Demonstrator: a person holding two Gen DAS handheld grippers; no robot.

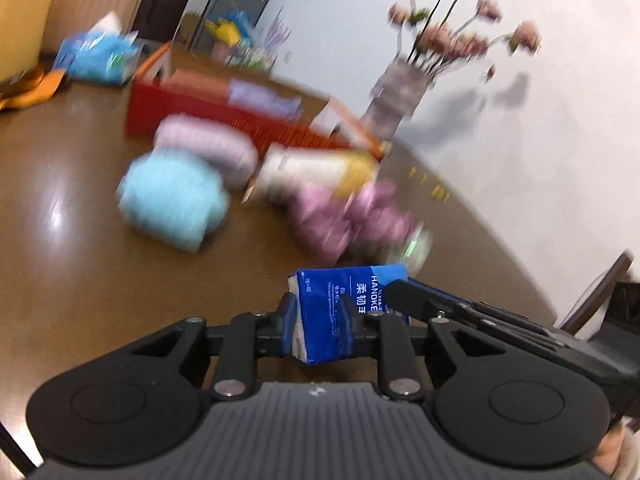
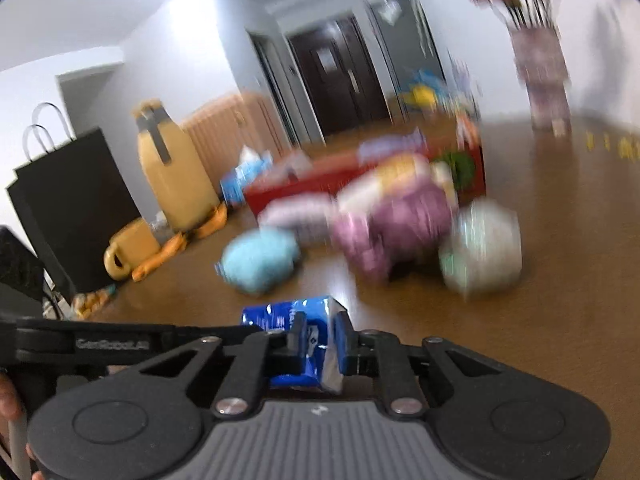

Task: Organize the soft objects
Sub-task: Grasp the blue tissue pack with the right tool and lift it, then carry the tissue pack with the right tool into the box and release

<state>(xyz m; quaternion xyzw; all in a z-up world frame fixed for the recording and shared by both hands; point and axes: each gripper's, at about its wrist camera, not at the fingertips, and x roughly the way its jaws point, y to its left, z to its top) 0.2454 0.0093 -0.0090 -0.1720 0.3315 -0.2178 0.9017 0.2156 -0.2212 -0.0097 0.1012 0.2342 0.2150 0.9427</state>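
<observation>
Both grippers are shut on one blue tissue pack (image 1: 340,312), held above the brown table. My left gripper (image 1: 320,320) clamps its near end. My right gripper (image 2: 320,346) clamps the same pack (image 2: 296,316) from the other side; its finger shows in the left wrist view (image 1: 420,296). Beyond lie a light blue rolled towel (image 1: 172,200), a lilac rolled towel (image 1: 208,148), a pink cloth bundle (image 1: 344,216), a white and yellow soft item (image 1: 312,172) and a pale green roll (image 2: 480,252). Everything beyond the pack is blurred.
A red open box (image 1: 224,116) stands behind the soft things, with a lilac item inside. A vase of pink flowers (image 1: 400,96) stands by the wall. A blue tissue box (image 1: 100,56), a yellow jug (image 2: 172,168), a yellow mug (image 2: 128,248) and a black paper bag (image 2: 72,204) stand at the left.
</observation>
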